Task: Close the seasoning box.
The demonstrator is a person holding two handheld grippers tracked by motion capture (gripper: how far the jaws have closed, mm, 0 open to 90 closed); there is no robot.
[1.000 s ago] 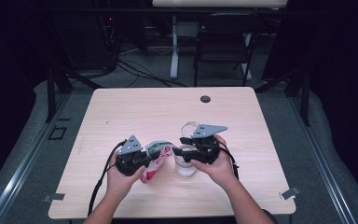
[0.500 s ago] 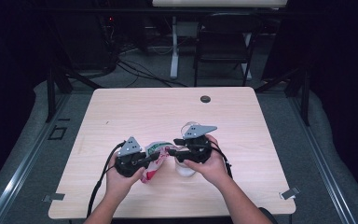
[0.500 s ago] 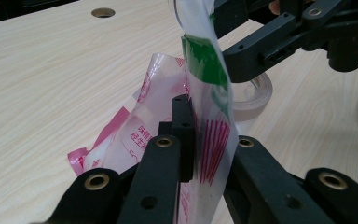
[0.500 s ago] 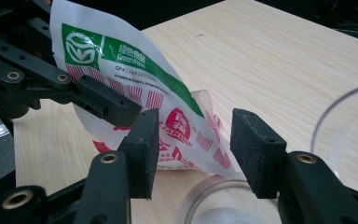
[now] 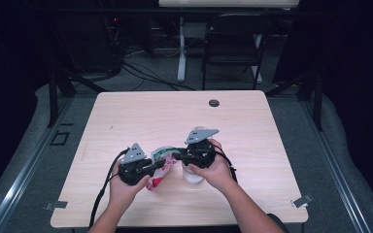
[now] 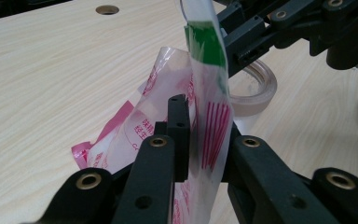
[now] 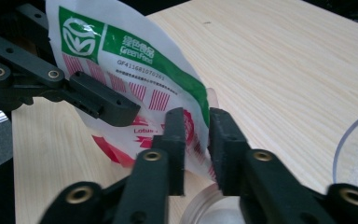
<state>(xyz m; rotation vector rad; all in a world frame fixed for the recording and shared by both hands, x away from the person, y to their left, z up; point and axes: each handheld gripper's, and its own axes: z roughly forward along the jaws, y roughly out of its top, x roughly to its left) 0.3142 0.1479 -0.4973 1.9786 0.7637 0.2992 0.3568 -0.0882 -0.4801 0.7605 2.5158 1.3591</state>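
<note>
A clear plastic bag (image 5: 161, 156) with green and red print hangs between my two grippers above the table's near middle. My left gripper (image 6: 201, 125) is shut on the bag (image 6: 209, 93), low on its red-striped part. My right gripper (image 7: 196, 116) is shut on the bag's (image 7: 121, 60) green-banded edge. In the high view the left gripper (image 5: 164, 165) points right and the right gripper (image 5: 176, 157) points left, nearly tip to tip. A clear round container (image 5: 192, 175) stands on the table under the right hand, its rim (image 6: 257, 88) just behind the bag.
The light wooden table (image 5: 126, 121) has a dark cable hole (image 5: 214, 103) at its far middle. Cables trail from both grippers toward the front edge. A chair (image 5: 233, 39) and a stand are on the floor behind the table.
My right gripper has moved a little left toward the left gripper, bunching the bag between them. The left gripper has hardly moved.
</note>
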